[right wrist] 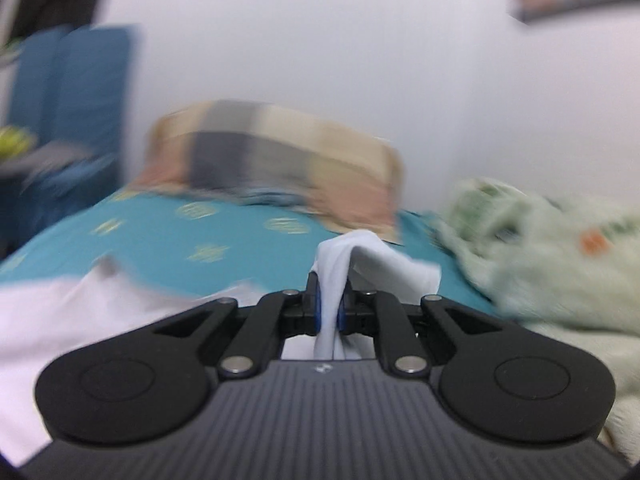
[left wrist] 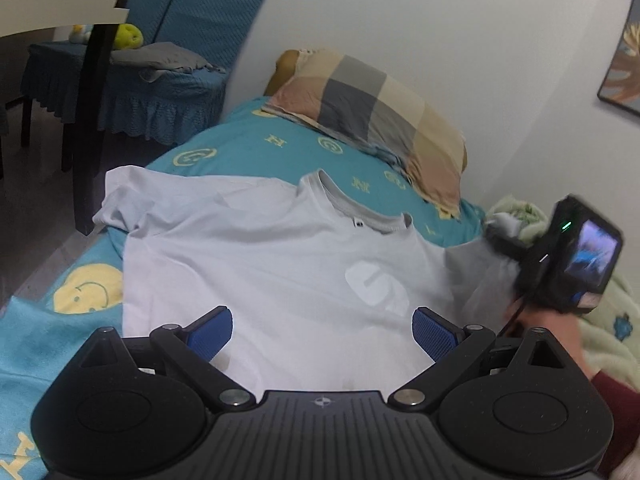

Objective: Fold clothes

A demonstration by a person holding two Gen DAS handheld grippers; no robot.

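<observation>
Left wrist view: a bed (left wrist: 248, 148) with a teal, smiley-printed sheet carries a pale T-shirt (left wrist: 256, 256), spread front-up with its collar toward a checked pillow (left wrist: 376, 120). The left hand-held gripper (left wrist: 322, 330) hangs above the shirt's lower part, its blue pads wide apart and gripping nothing. At the right edge the right hand-held gripper (left wrist: 500, 236), seen from outside with its camera screen lit, has the shirt's right sleeve (left wrist: 480, 276) raised off the sheet.

Right wrist view: heavily blurred. It supplies the detail hidden above: the pads are closed on a bunched fold of white cloth that rises between them and drapes forward. It also shows more of the green fleece blanket (right wrist: 540, 248) beside the shirt.

Step in hand, as judged: the first side fold. The next move calls for carrying the sleeve across toward the shirt's middle and laying it flat, while the free gripper steadies the body against dragging.
</observation>
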